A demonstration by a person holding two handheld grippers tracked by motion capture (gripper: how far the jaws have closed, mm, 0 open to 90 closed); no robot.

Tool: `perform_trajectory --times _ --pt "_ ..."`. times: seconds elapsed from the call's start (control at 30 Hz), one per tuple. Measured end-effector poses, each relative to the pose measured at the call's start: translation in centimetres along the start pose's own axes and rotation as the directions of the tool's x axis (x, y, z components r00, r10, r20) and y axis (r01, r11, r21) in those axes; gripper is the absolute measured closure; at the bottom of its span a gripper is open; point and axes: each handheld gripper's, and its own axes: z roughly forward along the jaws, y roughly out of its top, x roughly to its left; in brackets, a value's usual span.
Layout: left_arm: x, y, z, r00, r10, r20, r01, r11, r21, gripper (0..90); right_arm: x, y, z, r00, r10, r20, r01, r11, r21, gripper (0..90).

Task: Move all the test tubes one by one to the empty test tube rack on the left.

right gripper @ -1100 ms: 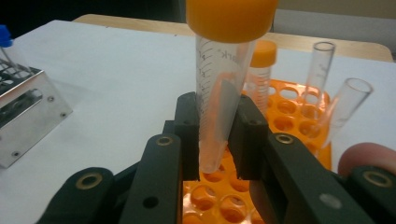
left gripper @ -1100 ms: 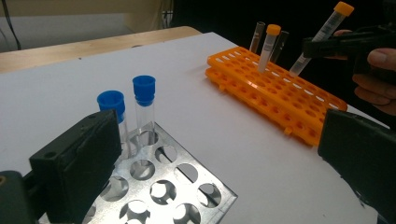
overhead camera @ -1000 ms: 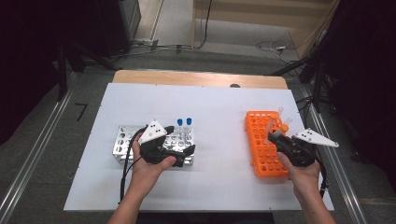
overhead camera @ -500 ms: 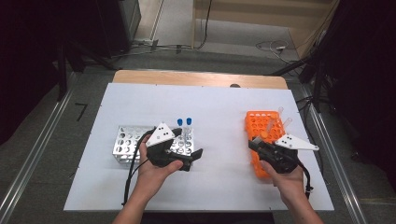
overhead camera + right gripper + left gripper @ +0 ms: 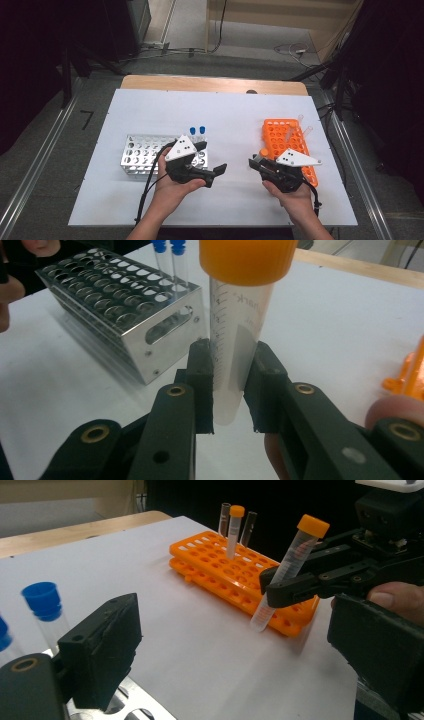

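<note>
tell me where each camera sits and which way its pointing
High view: fixed above the person's side of the table, looking forward and down; both forearms and hands enter from the bottom.
Left gripper view: rides the left claw, looking across at the orange rack and the right claw; its own black jaws stand apart.
Right gripper view: rides the right claw, facing the metal rack; its jaws clamp the orange-capped tube.
Both gripper views share that tube.

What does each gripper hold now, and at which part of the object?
The right gripper clamps an orange-capped tube around its clear middle body, below the cap. The left gripper holds nothing; its jaws stand open.
</note>
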Motion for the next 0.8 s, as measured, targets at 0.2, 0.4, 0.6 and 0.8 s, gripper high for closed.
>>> perform_trajectory --times 0.2,0.4,0.6,0.8 --pt "-1.1 -0.1 0.8 0.9996 0.029 0.002 -0.029 0.9996 0.005 18.1 1.0 0.0 0.4 0.9992 -0.02 -0.034 0.02 1.0 0.008 72.9" --pt "-1.8 -0.2 1.4 0.9974 0.043 0.058 -0.043 0.9991 -0.001 34.4 2.0 0.1 0.8 0.9966 -0.039 -0.073 0.04 0.999 0.018 73.0" --pt "-2.6 -0.4 2.0 0.9923 0.063 0.106 -0.064 0.9979 0.004 50.3 3.3 0.2 1.2 0.99 -0.074 -0.12 0.077 0.997 0.02 73.0" --pt "-3.3 -0.4 2.4 0.9873 0.084 0.135 -0.086 0.9963 0.009 61.1 4.3 0.2 1.5 0.9845 -0.092 -0.149 0.097 0.995 0.027 72.9"
